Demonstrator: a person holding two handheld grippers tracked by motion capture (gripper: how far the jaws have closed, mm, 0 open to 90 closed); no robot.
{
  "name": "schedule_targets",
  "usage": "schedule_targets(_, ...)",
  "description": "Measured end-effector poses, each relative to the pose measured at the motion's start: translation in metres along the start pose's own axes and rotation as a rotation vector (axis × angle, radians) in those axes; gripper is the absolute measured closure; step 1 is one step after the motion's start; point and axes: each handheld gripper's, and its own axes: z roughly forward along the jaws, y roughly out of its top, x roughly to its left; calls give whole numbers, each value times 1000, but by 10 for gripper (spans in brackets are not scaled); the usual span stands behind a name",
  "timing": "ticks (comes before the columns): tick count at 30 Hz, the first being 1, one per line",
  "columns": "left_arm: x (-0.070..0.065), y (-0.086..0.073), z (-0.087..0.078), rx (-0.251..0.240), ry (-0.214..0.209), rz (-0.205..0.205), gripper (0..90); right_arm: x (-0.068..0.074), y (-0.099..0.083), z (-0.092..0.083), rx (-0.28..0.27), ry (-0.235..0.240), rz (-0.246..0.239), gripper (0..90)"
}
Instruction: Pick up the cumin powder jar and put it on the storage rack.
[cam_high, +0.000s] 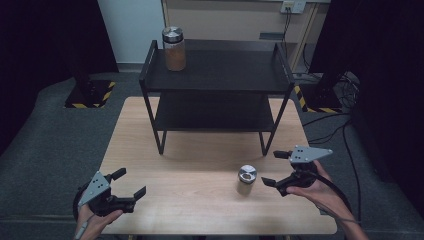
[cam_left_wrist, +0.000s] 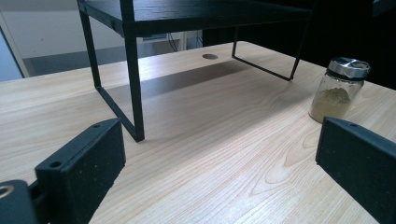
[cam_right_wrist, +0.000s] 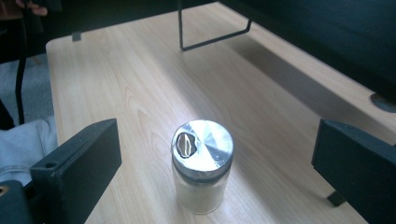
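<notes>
Pale wood worktop (cam_high: 200, 165) carries, from left to right, the left tongs (cam_high: 131, 183) spread wide and empty, a black two-tier shelf (cam_high: 217, 87) with an orange-filled jar (cam_high: 174, 48) on top, a small steel-lidded jar (cam_high: 246, 180) upright, and just beside it the right tongs (cam_high: 273, 168), also spread and empty.

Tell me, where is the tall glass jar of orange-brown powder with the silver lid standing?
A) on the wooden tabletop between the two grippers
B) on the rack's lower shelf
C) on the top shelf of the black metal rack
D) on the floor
C: the tall glass jar of orange-brown powder stands at the left back corner of the black metal rack's top shelf.
</notes>
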Motion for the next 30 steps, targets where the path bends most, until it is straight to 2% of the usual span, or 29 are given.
schedule_targets(14,0,-1,-1,-6,-1,-4,4,-10,-2,39,68,44,15,37)
schedule_targets(19,0,-1,-2,-7,1,-5,4,-12,-7,49,75,50,19,63)
schedule_targets(25,0,-1,-1,-5,-2,-3,4,-8,-12,64,95,45,-6,99)
schedule_targets(30,0,-1,-1,-2,-2,-2,4,-9,-17,73,92,56,6,129)
